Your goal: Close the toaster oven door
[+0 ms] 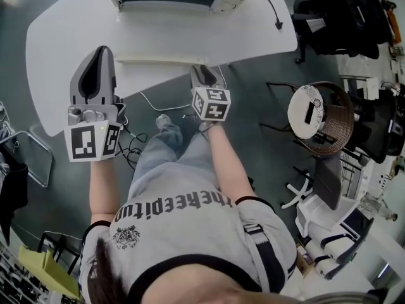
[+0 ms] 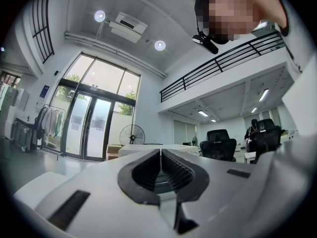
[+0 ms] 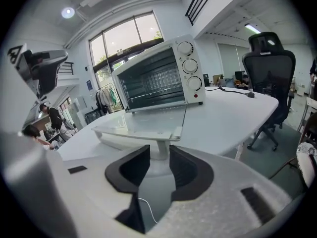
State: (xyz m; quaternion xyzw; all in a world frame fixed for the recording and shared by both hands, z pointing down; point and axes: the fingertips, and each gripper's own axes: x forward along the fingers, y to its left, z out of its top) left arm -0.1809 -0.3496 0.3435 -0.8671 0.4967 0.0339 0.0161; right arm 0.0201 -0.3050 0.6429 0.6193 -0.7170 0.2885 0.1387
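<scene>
Right gripper view: we see right tool (image 3: 159,156) jaws apart, straddling toaster oven door (image 3: 143,125) handle (image 3: 159,148) (door down flat over table (image 3: 237,113)); left tool (image 2: 160,157) jaws together, empty.

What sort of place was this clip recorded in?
Probably an open-plan office or workshop hall: black office chair, white table carrying a toaster oven, tall glass doors and a mezzanine railing.

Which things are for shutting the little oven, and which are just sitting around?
For the job: toaster oven, its open door, right hand-held gripper.
Just sitting around: office chair, power cord, left hand-held gripper.
</scene>
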